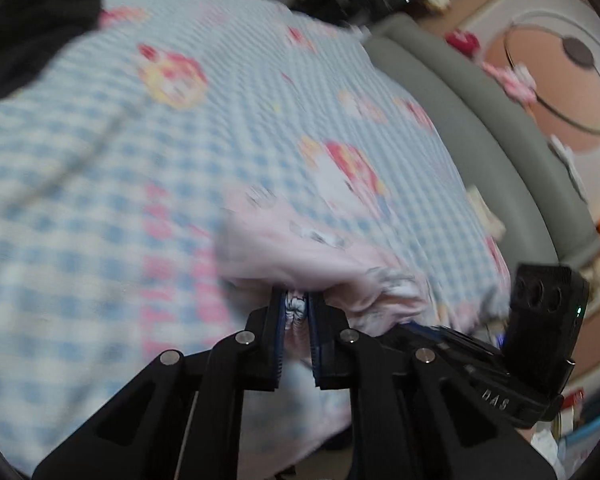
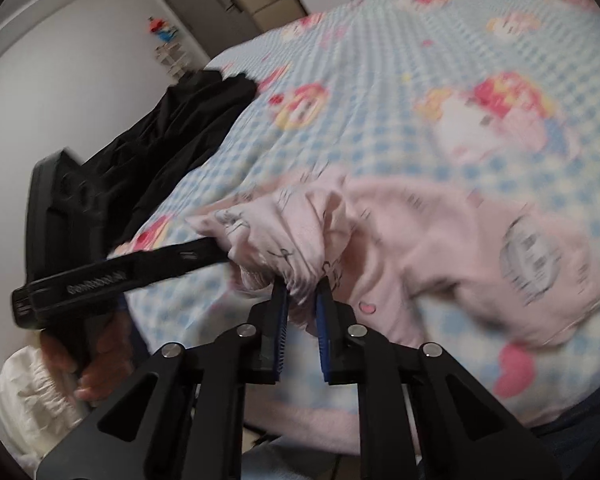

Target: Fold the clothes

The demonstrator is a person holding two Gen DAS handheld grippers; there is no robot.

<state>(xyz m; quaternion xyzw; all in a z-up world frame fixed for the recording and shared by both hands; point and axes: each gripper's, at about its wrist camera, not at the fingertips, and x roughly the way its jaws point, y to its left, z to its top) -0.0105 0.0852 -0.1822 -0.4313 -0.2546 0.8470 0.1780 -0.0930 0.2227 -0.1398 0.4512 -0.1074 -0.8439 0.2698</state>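
Pink printed cotton garment (image 2: pixel 440 248) is pinched at its gathered edge by both grippers: left gripper (image 1: pixel 297 308) fingers clamp a bunched fold, right gripper (image 2: pixel 302 300) fingers clamp the elastic hem just beside it. Rest of it drapes onto the bed's blue-and-white checked cartoon-print cover (image 1: pixel 100 200). Black crumpled garment (image 2: pixel 172 128) lies well apart, near the bed edge.
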